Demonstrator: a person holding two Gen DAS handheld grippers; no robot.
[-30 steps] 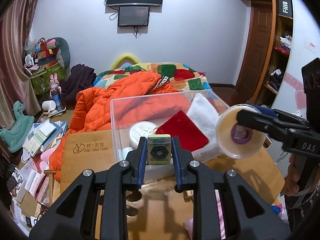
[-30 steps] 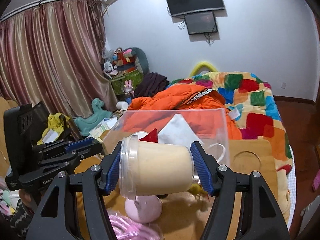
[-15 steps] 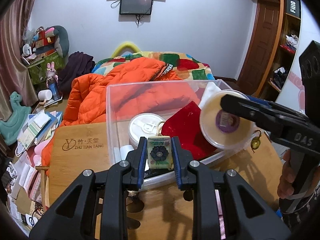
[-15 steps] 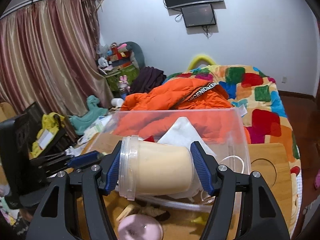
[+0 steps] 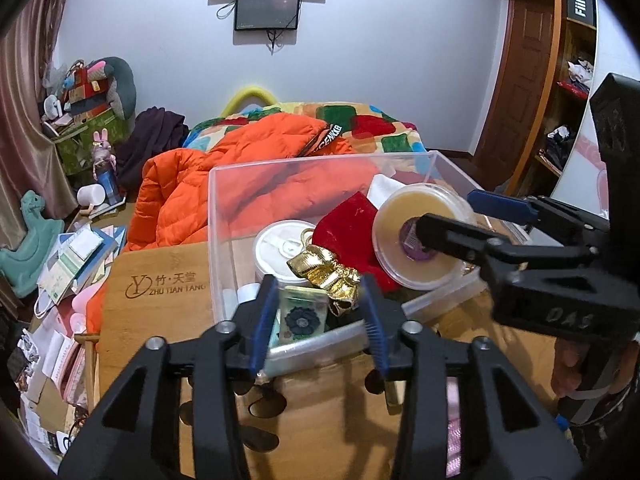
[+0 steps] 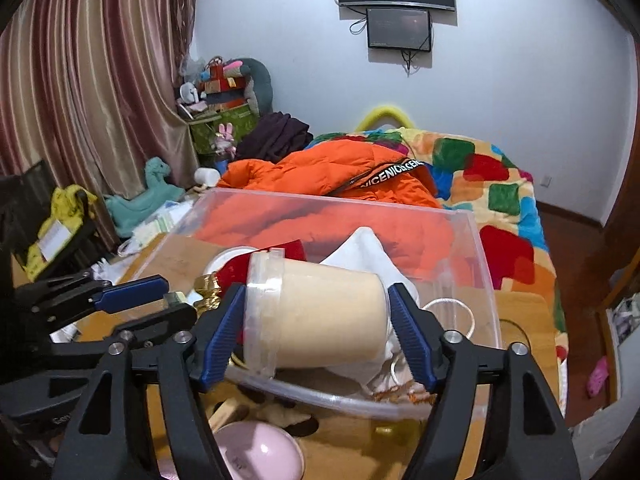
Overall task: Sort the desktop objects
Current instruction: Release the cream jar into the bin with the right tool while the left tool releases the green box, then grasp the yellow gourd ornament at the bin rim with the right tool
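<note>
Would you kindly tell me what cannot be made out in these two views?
- Pink round object: right wrist view, cut off by the lower edge.
- Whatever lies under the cream jar: right wrist view, hidden by the jar.
- White tub, right side: left wrist view, covered by gold ribbon and red cloth.

The wooden board [image 5: 156,300] beside the clear bin carries a burned-in "Y" logo with Chinese characters and "ZHU TIAN TANG" beneath. A black strap on the orange jacket [image 6: 340,172] reads "NICENICE" in white capitals, and a black box [image 5: 581,2] on the shelf reads "FiiO". The right gripper [image 5: 460,220] body shows "DAS" in raised letters.
</note>
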